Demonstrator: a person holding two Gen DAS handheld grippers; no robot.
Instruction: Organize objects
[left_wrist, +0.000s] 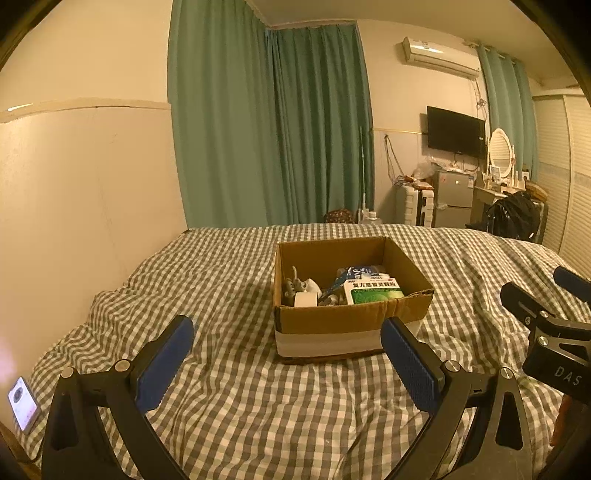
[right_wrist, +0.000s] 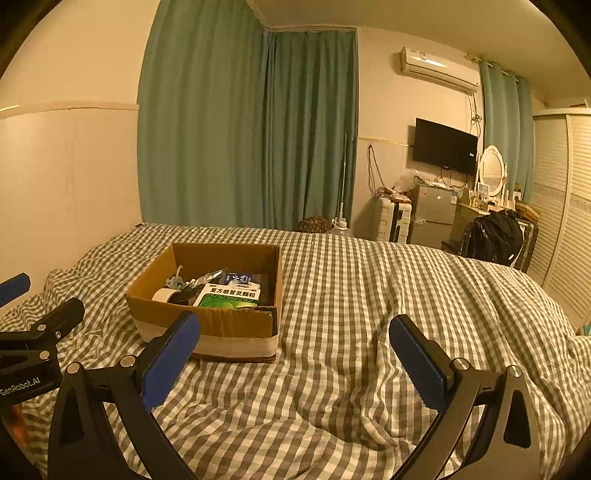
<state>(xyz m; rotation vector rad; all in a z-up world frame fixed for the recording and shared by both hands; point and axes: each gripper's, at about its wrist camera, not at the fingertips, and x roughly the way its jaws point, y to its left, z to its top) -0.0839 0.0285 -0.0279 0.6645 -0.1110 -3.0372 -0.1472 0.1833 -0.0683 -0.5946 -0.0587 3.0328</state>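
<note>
An open cardboard box (left_wrist: 332, 325) (right_wrist: 229, 325) rests on a bed with a grey checked cover (left_wrist: 229, 398) (right_wrist: 351, 369). Inside lie a green and white medicine carton (left_wrist: 373, 292) (right_wrist: 229, 297), a white tape roll (left_wrist: 306, 299) (right_wrist: 164, 294), a blue packet (left_wrist: 356, 274) (right_wrist: 242, 277) and small grey items (left_wrist: 293, 284). My left gripper (left_wrist: 288, 332) stands open just short of the box's near wall, holding nothing. My right gripper (right_wrist: 293, 330) is open over bare cover to the right of the box, also holding nothing. Each gripper shows at the edge of the other's view.
A lit phone (left_wrist: 23, 403) lies at the bed's left edge by the wall. Beyond the bed hang green curtains (left_wrist: 273, 129); a suitcase (left_wrist: 412, 208), small fridge (left_wrist: 452, 199), wall television (left_wrist: 456, 132) and dark backpack (right_wrist: 495, 236) stand at the far right.
</note>
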